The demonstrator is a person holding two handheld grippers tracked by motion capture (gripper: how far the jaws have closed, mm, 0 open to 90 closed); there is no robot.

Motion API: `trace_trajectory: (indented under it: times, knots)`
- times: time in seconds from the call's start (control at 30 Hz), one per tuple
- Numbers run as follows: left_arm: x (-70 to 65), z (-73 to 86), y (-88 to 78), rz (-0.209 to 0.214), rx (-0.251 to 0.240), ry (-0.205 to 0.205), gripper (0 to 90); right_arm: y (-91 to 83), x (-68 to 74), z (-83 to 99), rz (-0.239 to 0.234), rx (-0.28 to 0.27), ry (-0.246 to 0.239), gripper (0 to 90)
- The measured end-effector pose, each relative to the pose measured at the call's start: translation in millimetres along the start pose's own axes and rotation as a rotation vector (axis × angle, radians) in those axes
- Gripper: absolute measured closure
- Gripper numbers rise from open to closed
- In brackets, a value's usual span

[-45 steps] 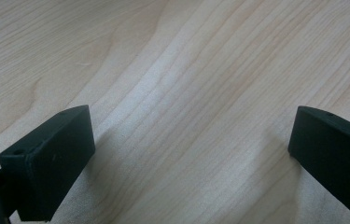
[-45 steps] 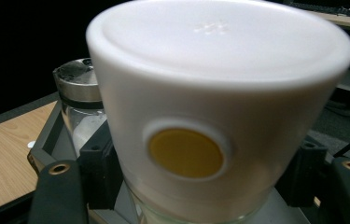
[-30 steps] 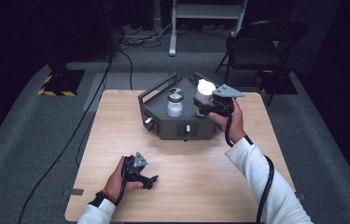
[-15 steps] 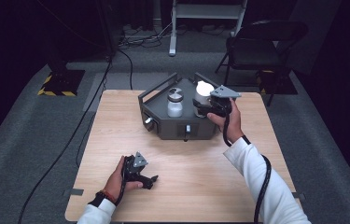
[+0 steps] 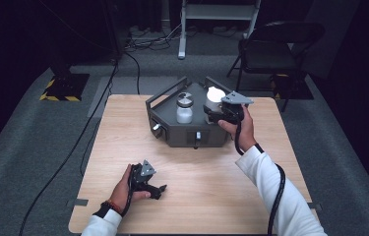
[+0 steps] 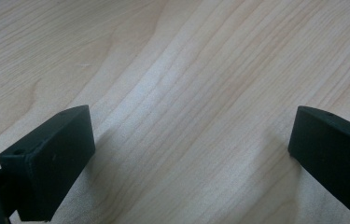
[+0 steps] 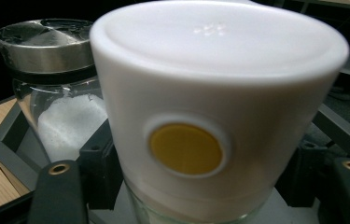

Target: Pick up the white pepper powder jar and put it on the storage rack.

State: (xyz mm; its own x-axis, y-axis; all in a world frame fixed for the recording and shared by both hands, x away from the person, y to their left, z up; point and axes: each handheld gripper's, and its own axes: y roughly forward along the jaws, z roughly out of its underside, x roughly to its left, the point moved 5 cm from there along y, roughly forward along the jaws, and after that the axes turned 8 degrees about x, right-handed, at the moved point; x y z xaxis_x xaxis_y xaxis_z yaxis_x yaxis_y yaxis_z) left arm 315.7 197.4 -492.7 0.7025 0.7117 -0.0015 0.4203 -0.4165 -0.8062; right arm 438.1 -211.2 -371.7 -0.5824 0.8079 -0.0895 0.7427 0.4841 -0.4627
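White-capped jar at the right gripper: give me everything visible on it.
The white-capped jar has a wide, smooth, matte white cap that looks like plastic, with a round yellow disc on its side inside a raised ring. Clear glass shows just below the cap. It stands upright in the dark grey tray, right of the metal-lidded glass jar. The right hand-held gripper is shut on it, one jaw on each side.

Two jars in the rack, far side of my table

The rack (image 5: 182,135) sits toward the table's (image 5: 211,196) far edge; in it the shaker jar (image 5: 184,109) stands left of the capped jar (image 5: 214,98), which sits between my right gripper's (image 5: 220,116) jaws. My left gripper (image 5: 153,189) rests near the front edge.
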Motion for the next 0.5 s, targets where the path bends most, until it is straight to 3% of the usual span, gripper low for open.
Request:
trace_trajectory:
  times: [0.33,0.5]
  knots:
    - [0.0,0.0,0.0,0.0,0.0,0.0,0.0,0.0,-5.2,6.7,-0.013,-0.018,0.05,30.0]
    - [0.0,0.0,0.0,0.0,0.0,0.0,0.0,0.8,-4.7,8.0,-0.01,-0.011,0.041,29.3]
